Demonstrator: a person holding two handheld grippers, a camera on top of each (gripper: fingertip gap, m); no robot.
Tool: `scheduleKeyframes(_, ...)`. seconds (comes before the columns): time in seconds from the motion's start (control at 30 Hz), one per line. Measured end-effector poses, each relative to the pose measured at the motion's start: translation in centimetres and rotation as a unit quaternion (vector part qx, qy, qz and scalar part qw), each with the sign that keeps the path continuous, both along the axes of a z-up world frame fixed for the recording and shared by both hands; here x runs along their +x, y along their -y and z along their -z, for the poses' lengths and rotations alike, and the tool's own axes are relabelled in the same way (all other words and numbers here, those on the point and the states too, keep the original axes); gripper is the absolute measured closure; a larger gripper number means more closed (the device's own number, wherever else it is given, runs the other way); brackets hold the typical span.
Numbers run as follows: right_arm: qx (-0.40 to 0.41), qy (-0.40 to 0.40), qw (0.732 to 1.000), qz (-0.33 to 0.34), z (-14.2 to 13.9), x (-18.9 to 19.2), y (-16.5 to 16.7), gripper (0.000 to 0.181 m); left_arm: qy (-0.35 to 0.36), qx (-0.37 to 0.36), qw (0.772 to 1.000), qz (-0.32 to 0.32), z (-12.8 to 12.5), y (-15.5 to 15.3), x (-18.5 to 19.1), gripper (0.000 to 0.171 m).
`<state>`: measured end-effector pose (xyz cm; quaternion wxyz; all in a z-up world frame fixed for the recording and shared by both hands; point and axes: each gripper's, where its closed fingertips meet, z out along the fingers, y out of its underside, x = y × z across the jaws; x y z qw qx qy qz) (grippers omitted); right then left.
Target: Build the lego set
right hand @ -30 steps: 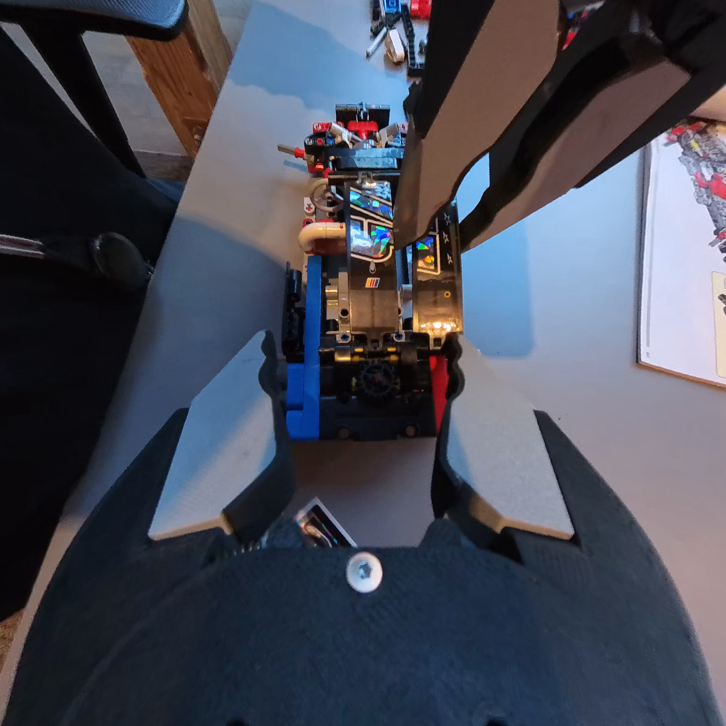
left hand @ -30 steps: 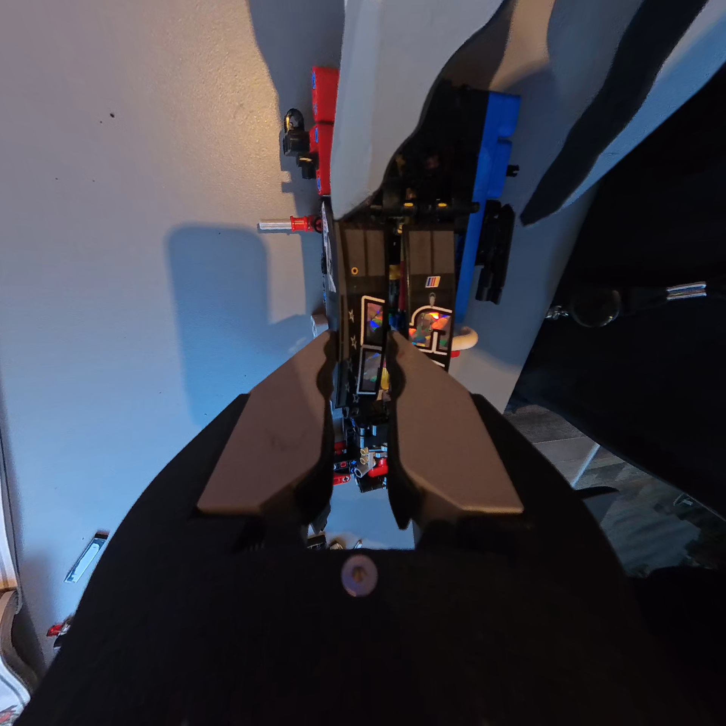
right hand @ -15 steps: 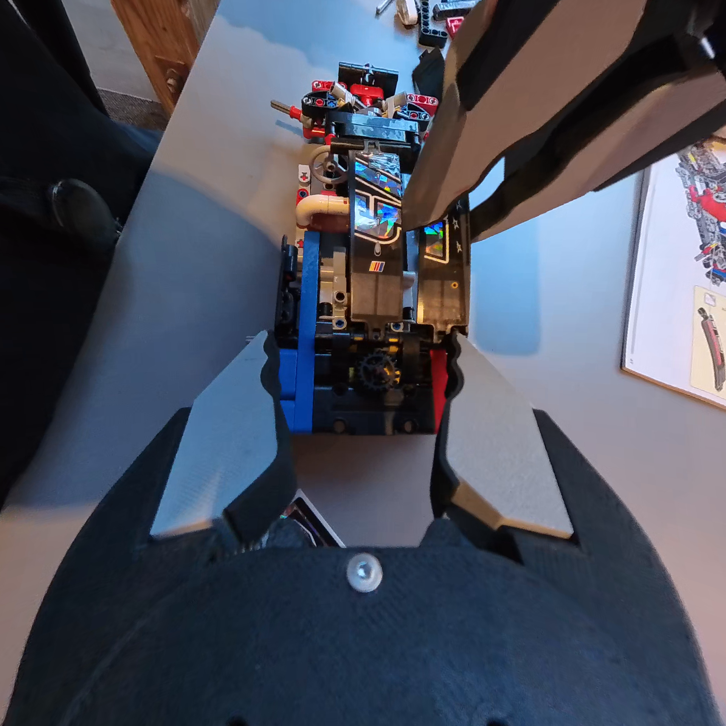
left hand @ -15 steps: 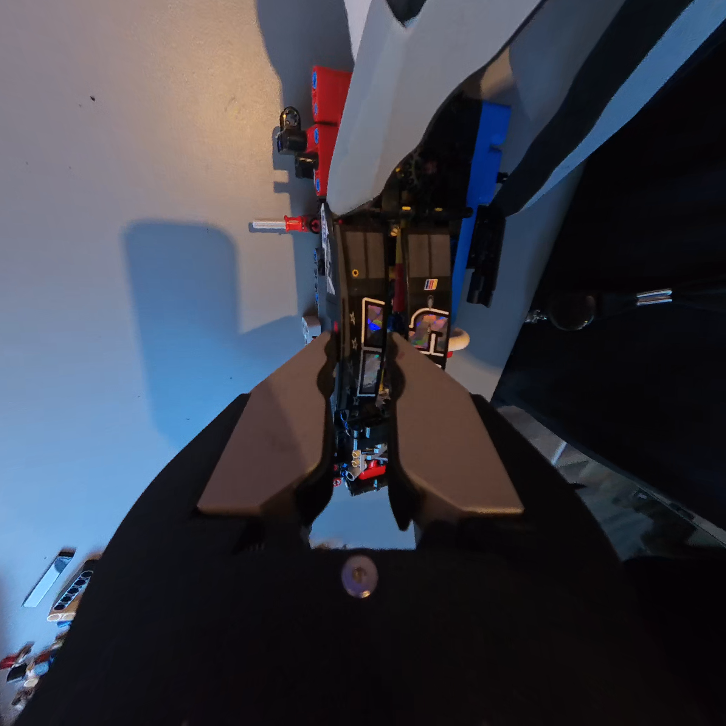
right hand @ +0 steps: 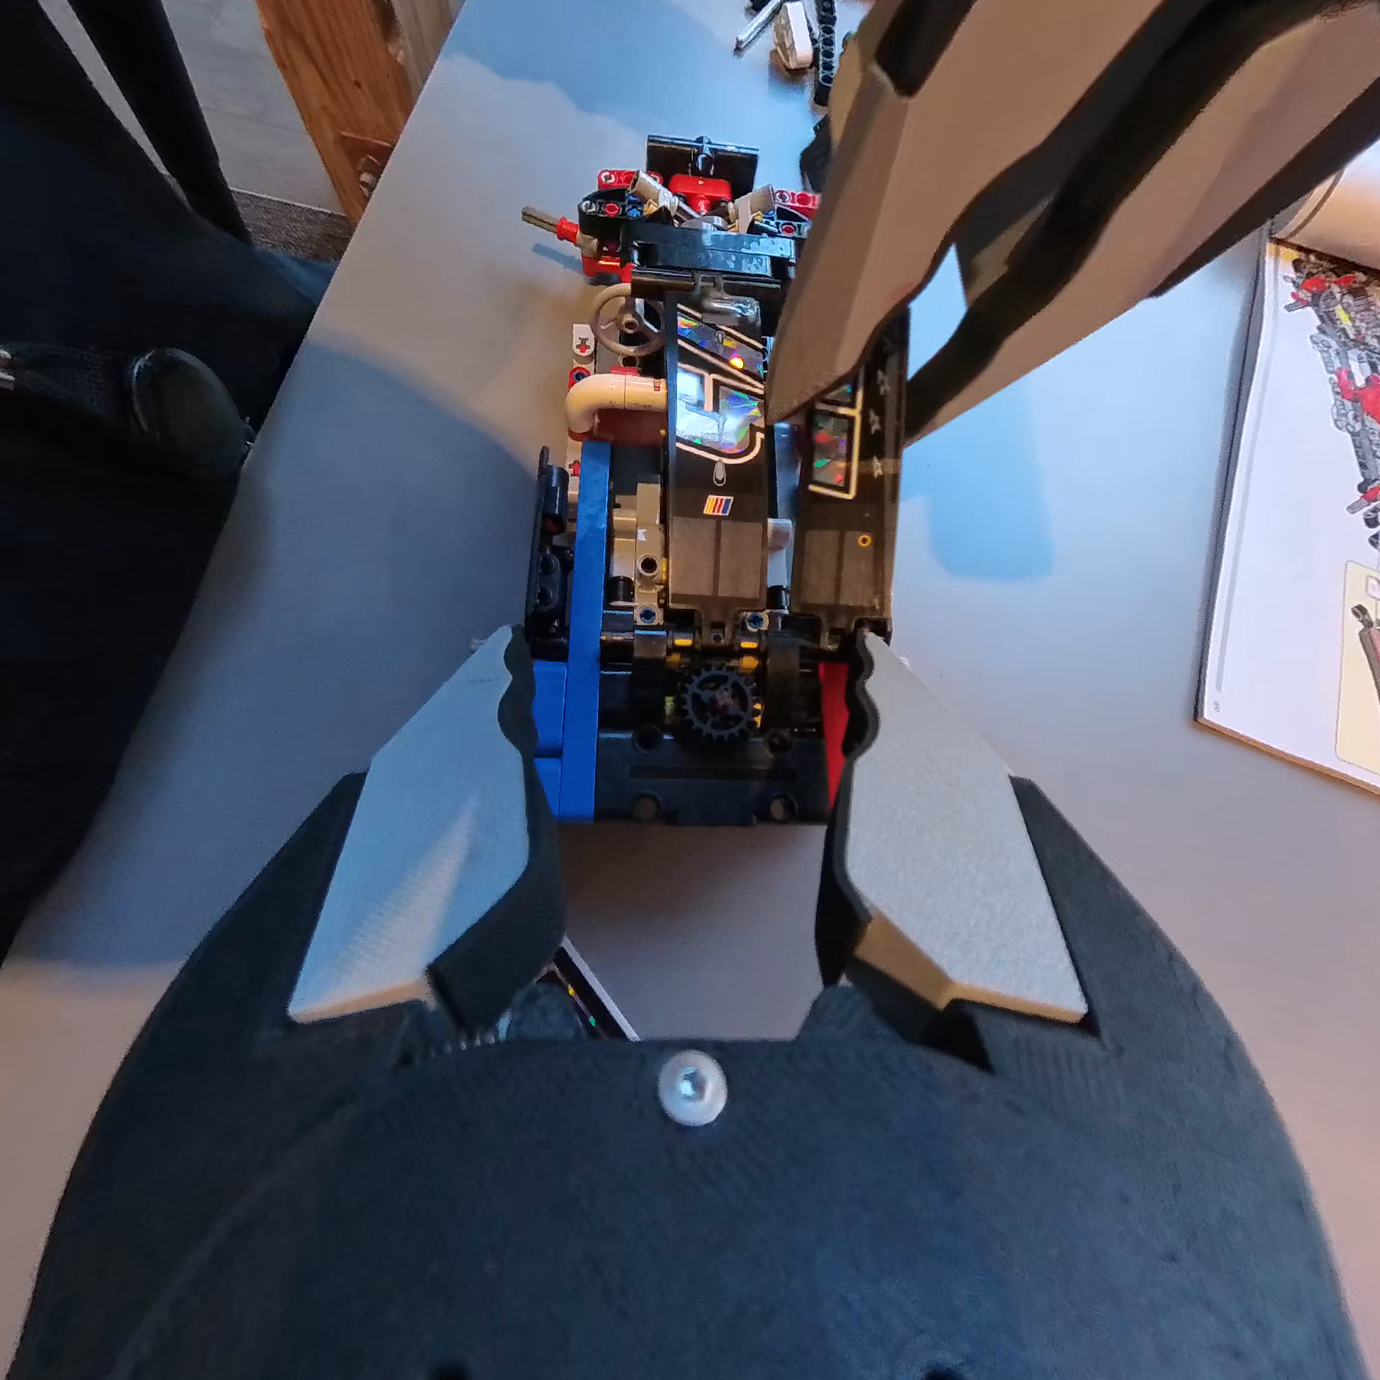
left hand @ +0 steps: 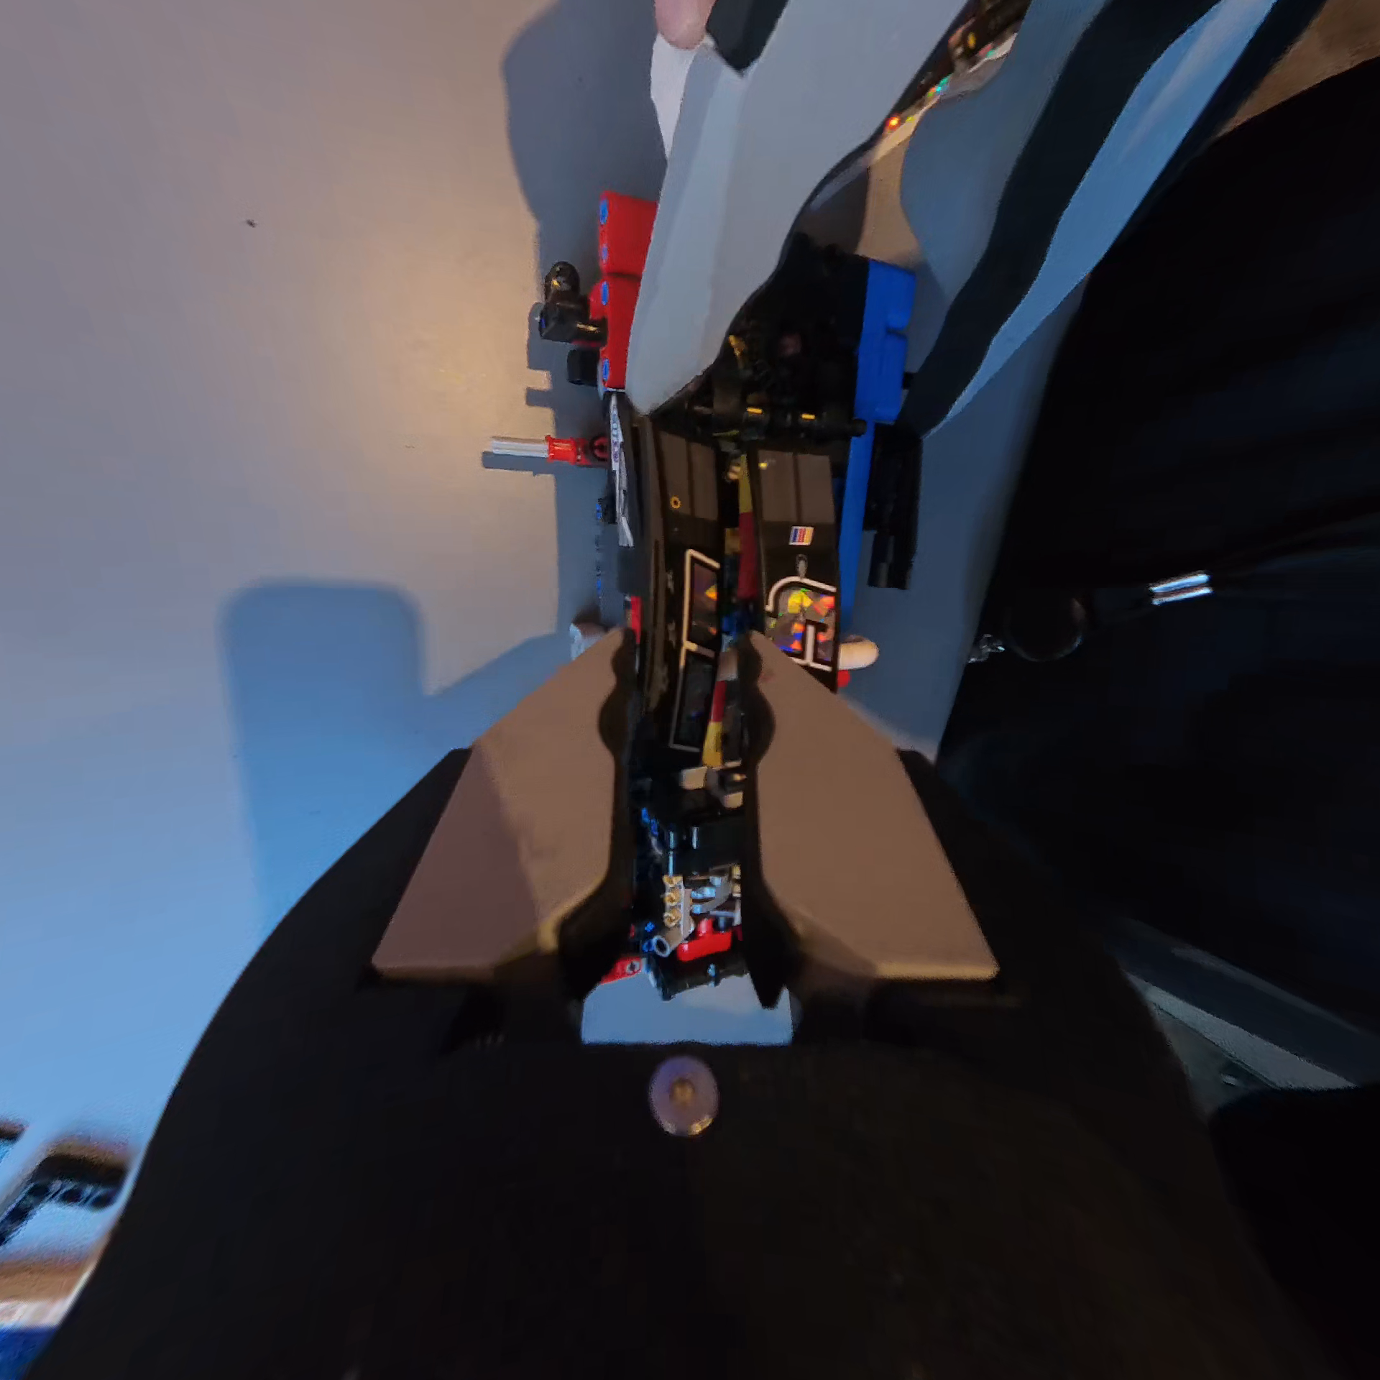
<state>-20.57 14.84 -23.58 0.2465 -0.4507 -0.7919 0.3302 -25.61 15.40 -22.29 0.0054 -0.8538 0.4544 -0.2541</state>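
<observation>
The lego car model (right hand: 718,773) lies lengthwise on the grey table (right hand: 1060,642). It has a blue side beam, a red side and two black roof panels with shiny stickers. My right gripper (right hand: 691,657) is shut across its rear end, one finger on the blue side and one on the red. My left gripper (left hand: 683,657) is shut on the starred black panel (left hand: 676,523), also seen in the right wrist view (right hand: 844,552). The left gripper (right hand: 844,403) reaches in from the upper right there. The right gripper's fingers (left hand: 694,224) cover the model's far end in the left wrist view.
An open instruction booklet (right hand: 1299,523) lies to the right of the model. Loose parts (right hand: 791,37) sit at the far end of the table and blurred ones at the lower left (left hand: 60,1187). The table edge, a wooden leg (right hand: 336,97) and a dark chair are on the left. One gripper's finger ends stand about 6 centimetres off the other's.
Both grippers keep their hold. The right wrist view has pulled back and up, so more of the model's front shows. The left gripper has slid slightly along the starred panel.
</observation>
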Motion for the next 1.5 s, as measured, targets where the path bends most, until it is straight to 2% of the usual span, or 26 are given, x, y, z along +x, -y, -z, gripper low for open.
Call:
scheduleKeyframes(0.17,0.003,-0.004,1.000,-0.002,0.0,0.0,0.1,0.100,0.065,-0.064,0.995,-0.048,-0.9,0.3,0.5,0.159)
scheduleKeyframes(0.33,-0.003,-0.006,1.000,-0.007,0.0,0.0,0.1,0.100,0.083,-0.115,0.982,-0.121,-0.3,0.1,0.1,0.159)
scheduleKeyframes(0.43,0.004,-0.008,1.000,-0.014,0.0,0.0,0.1,0.099,0.135,-0.175,0.965,-0.141,-1.1,0.8,1.0,0.171)
scheduleKeyframes(0.7,0.017,-0.012,1.000,-0.020,0.1,0.0,0.3,0.099,0.187,-0.290,0.914,-0.214,-1.5,1.3,1.4,0.171)
scheduleKeyframes(0.77,0.009,-0.017,1.000,-0.022,0.1,0.0,0.3,0.099,0.185,-0.289,0.914,-0.216,-1.5,1.3,1.2,0.171)
scheduleKeyframes(0.87,0.008,-0.018,0.999,-0.025,0.1,-0.1,0.4,0.099,0.173,-0.227,0.939,-0.193,-1.3,1.0,0.9,0.170)
scheduleKeyframes(0.9,0.007,-0.019,0.999,-0.027,0.0,-0.2,0.4,0.099,0.165,-0.192,0.949,-0.187,-1.2,0.6,0.8,0.157)
scheduleKeyframes(0.93,0.006,-0.019,0.999,-0.028,0.0,-0.2,0.4,0.099,0.146,-0.157,0.959,-0.184,-0.8,0.2,0.6,0.136)
scheduleKeyframes(1.03,0.005,-0.020,0.999,-0.029,0.0,-0.3,0.4,0.099,0.090,-0.073,0.984,-0.133,-0.3,0.5,-0.1,0.130)
scheduleKeyframes(1.1,0.005,-0.020,0.999,-0.030,0.0,-0.3,0.4,0.099,0.044,-0.002,0.994,-0.105,0.1,0.2,-0.9,0.117)
scheduleKeyframes(1.27,0.001,-0.021,0.999,-0.029,0.0,-0.3,0.4,0.099,-0.007,0.159,0.987,-0.035,-1.3,-1.0,-2.0,0.123)
scheduleKeyframes(1.4,0.002,-0.020,0.999,-0.028,0.0,-0.3,0.4,0.099,-0.050,0.237,0.969,0.045,-1.6,-0.6,-2.1,0.139)
scheduleKeyframes(1.5,0.001,-0.021,0.999,-0.027,0.0,-0.3,0.4,0.099,-0.056,0.273,0.956,0.093,-1.6,0.1,-1.4,0.149)
